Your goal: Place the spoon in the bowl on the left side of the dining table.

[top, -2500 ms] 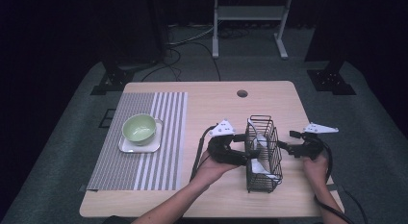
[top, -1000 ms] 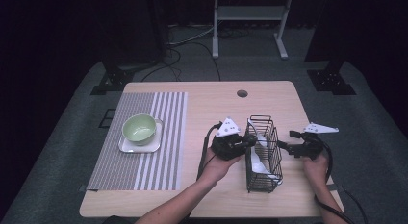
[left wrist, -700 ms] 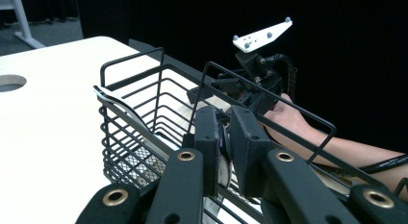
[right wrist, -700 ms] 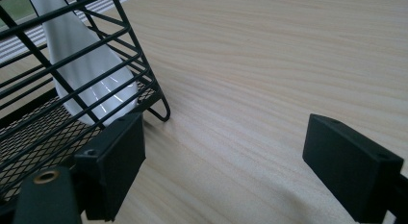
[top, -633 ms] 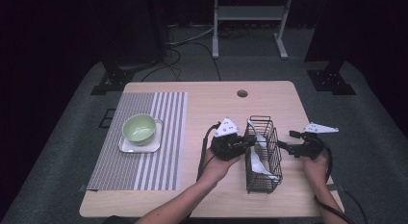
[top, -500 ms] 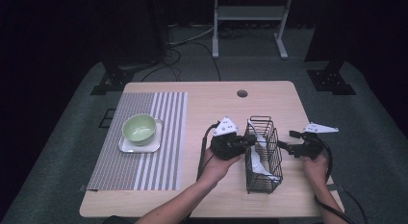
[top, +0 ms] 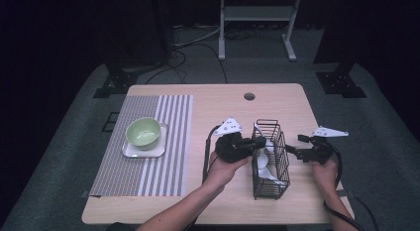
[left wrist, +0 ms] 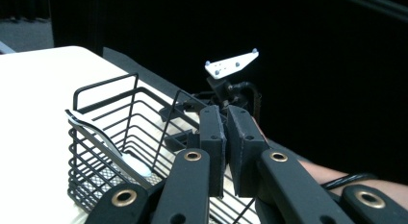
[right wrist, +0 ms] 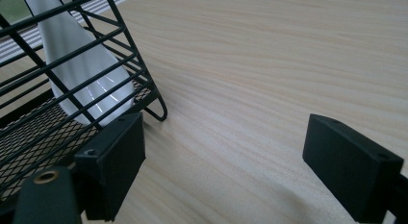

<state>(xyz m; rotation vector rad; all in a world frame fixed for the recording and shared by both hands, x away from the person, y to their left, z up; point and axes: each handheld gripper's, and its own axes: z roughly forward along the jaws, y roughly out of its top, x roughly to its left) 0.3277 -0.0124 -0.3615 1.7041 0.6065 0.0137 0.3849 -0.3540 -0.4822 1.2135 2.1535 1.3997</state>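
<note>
The left claw point(left wrist: 225, 152), its jaws together with nothing visibly between them, was poised over the rim of the black wire basket point(top: 270, 159) near the bench's right front corner, while the right claw point(right wrist: 240, 168) sat on the bench just beside the basket's right wall with jaws apart. In my judgement the left jaws should part before descending on the white ceramic spoon point(left wrist: 108, 144), the right claw steadying the basket. The spoon was glossy and leaned inside the basket, bowl down on the mesh floor.
</note>
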